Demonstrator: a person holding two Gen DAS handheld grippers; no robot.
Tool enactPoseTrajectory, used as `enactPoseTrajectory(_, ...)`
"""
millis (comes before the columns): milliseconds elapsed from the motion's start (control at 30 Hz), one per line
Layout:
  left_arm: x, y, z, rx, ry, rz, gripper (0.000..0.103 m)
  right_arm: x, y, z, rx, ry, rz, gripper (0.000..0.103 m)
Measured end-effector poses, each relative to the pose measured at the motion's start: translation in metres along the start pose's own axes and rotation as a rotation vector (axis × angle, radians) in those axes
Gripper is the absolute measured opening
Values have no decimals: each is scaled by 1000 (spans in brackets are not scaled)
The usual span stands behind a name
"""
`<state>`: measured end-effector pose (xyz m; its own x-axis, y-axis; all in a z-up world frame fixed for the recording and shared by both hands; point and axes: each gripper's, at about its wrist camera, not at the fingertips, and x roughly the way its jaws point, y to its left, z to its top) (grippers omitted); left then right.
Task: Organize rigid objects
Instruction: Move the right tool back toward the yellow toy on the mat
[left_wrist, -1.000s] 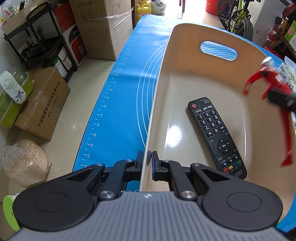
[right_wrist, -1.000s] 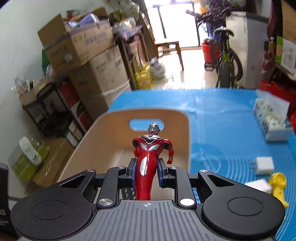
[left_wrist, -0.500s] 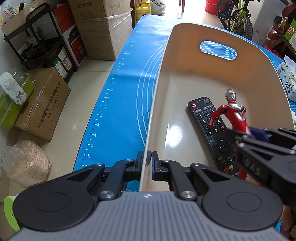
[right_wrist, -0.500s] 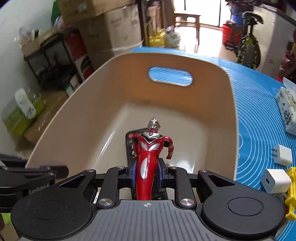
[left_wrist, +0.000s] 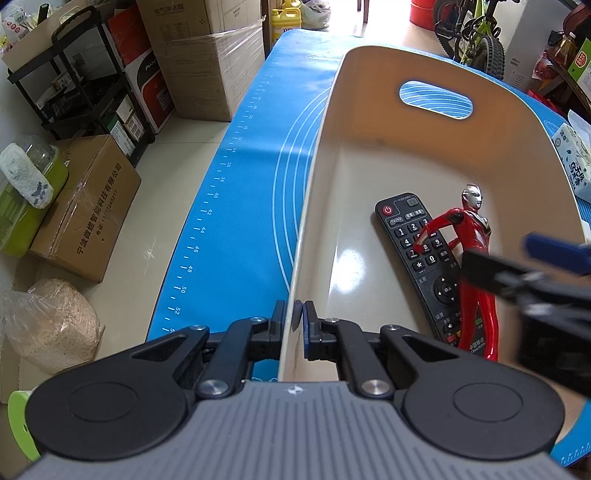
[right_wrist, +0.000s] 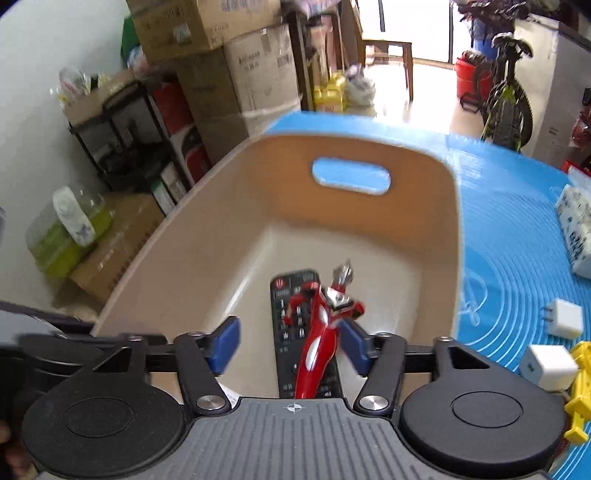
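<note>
Step in hand: letting the red hero figure (right_wrist: 320, 334) go into the beige bin (left_wrist: 369, 166); by my reading the drop is all but made.
Right gripper (right_wrist: 290, 345): its jaws have just been opening and stand wide. The figure is between the blue pads (right_wrist: 223, 345), which no longer press on it; whether the right pad brushes its side I cannot tell.
Left gripper (left_wrist: 298, 325): pinched shut on the near-left rim of the bin, one finger outside the wall and one inside, steadying it.
Figure: inside the bin, tilted, head toward the far wall, lying over the black TV remote (left_wrist: 421, 254), with its feet at the remote's near end.
Remote: flat on the bin floor, power button at the far end.
How to do it well: lift the right gripper away with the jaws kept wide, so no pad catches an outflung arm of the figure and drags it back out. Keep the left pinch firm until the right is clear of the wall.
Risk: the figure could slide or roll off the remote; harmless, since the bin walls are high.
Left to sort: white charger plugs (right_wrist: 563, 319) and a yellow toy (right_wrist: 583, 391) on the blue mat (right_wrist: 517, 240), right of the bin.
</note>
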<state>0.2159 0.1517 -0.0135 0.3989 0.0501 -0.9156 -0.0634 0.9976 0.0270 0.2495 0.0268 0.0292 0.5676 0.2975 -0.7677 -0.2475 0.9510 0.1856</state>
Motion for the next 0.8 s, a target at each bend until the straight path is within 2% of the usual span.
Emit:
enactPoseTrajectory(167,0,0,0,0,0,1,10,-38,-19,7,29,-90,7,84)
enactPoseTrajectory(267,0,0,0,0,0,1,10,-58,-40,6,52,-143,-29,92)
enactPoseTrajectory(333,0,0,0,0,0,0,10,-69,-56,5,74,-166,-67,92)
enactPoseTrajectory(533,0,0,0,0,0,0,10,-79,-122,-4,171,-157,-203,91)
enactPoseTrajectory(800,0,0,0,1,0,1,10,-68,-201,-30,277,-102,-381,87)
